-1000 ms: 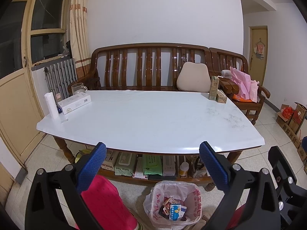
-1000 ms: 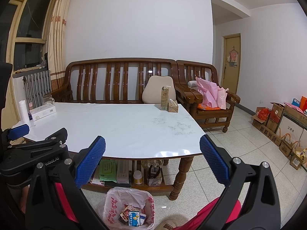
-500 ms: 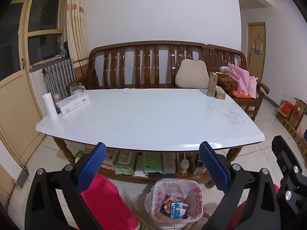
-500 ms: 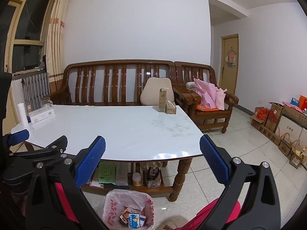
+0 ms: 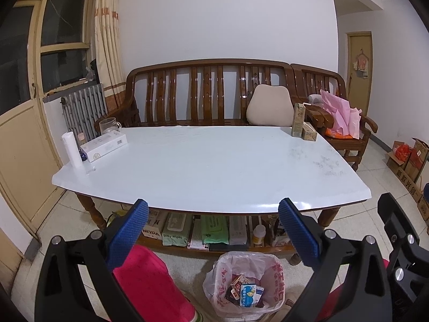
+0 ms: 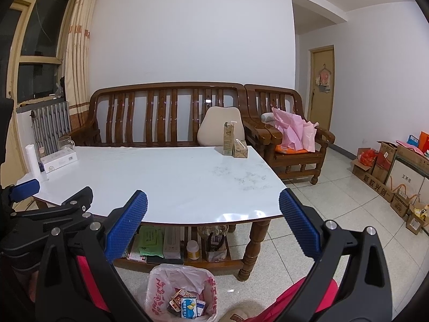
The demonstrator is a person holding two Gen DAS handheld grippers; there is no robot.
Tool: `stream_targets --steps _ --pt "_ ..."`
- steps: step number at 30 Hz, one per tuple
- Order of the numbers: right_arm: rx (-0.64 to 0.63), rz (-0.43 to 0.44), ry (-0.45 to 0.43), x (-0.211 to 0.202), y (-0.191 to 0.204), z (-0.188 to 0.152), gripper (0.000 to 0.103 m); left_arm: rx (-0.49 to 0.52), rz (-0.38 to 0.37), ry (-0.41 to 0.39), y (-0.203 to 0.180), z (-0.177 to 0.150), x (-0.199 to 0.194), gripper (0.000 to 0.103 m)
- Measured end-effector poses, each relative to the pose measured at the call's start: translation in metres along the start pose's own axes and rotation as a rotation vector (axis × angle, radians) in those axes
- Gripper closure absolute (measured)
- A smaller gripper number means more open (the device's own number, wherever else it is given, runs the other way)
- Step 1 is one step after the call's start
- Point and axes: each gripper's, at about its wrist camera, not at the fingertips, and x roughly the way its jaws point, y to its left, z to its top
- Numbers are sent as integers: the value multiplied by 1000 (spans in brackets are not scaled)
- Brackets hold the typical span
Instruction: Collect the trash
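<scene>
— Two views, so start with the left wrist. How does the tool stand?

— The left gripper [image 5: 213, 221] is spread wide, blue pads far apart and nothing between them. It hangs off the near edge of the white table [image 5: 209, 166].

— And the trash?

— On the floor below the table sits a bin lined with a plastic bag [image 5: 245, 281], with small printed boxes and wrappers [image 5: 246, 291] lying inside. At the table's far right corner stand an upright milk carton [image 5: 298, 120] and a small box [image 5: 309, 135] just beside it. At the left end: a white flat box [image 5: 104, 145], a paper roll [image 5: 71, 149] and a glass mug [image 5: 108, 124].

— Now the right wrist.

— The right gripper [image 6: 213, 221] is likewise wide open and empty, near the table's right front corner. The left gripper's black frame shows at the left edge. The lined bin [image 6: 182, 292] is at the bottom, beside a table leg [image 6: 253, 249], the wrappers [image 6: 187, 304] inside it. The milk carton [image 6: 228, 138] and small box [image 6: 239, 148] touch or nearly touch; I cannot tell which.

— Anything of the person?

— Pink-red trouser legs [image 5: 150, 281] at the bottom.
</scene>
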Motion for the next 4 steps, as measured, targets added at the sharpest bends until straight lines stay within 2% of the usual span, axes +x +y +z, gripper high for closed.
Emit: stream_targets --steps 4 --pt "1 1 -1 0 0 0 7 -1 0 4 1 1 0 8"
